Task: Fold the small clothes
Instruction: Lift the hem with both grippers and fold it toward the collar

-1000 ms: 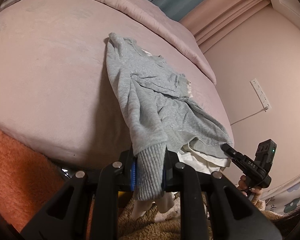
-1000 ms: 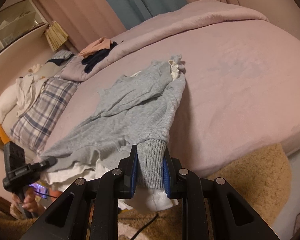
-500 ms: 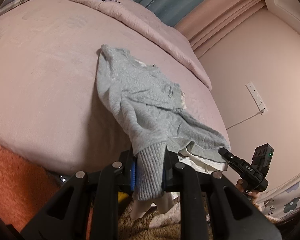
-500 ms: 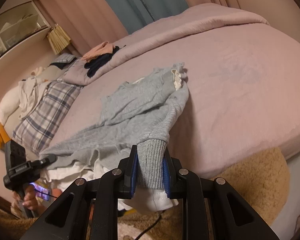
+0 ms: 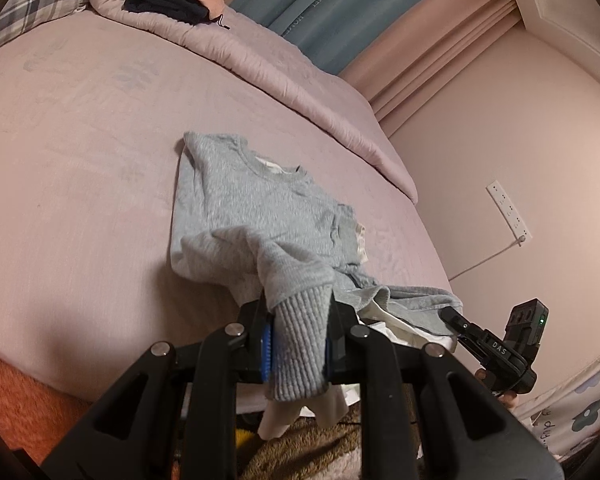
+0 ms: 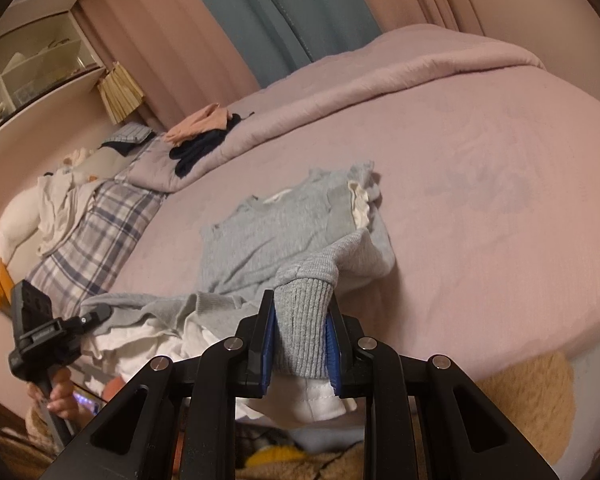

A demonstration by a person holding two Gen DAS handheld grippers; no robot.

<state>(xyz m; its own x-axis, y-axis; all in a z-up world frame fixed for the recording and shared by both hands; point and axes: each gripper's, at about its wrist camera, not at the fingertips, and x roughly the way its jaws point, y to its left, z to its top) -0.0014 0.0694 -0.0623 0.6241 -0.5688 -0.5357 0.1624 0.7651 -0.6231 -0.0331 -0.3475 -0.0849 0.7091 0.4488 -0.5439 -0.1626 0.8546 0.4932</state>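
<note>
With each hand-held gripper, left (image 5: 298,346) and right (image 6: 300,338), pinching a ribbed cuff of the sweater (image 5: 256,216) at frame centre, we judge the sleeve fold underway; next, lay both cuffs across its chest.

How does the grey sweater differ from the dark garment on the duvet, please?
The grey sweater is pale and spread out; the dark garment is near-black and bunched. The left gripper and right gripper each clamp a sweater cuff; the dark garment lies untouched. Both are on the bed.

Both wrist views face the bed (image 5: 80,184) closely, sharing the sweater (image 6: 268,232).
</note>
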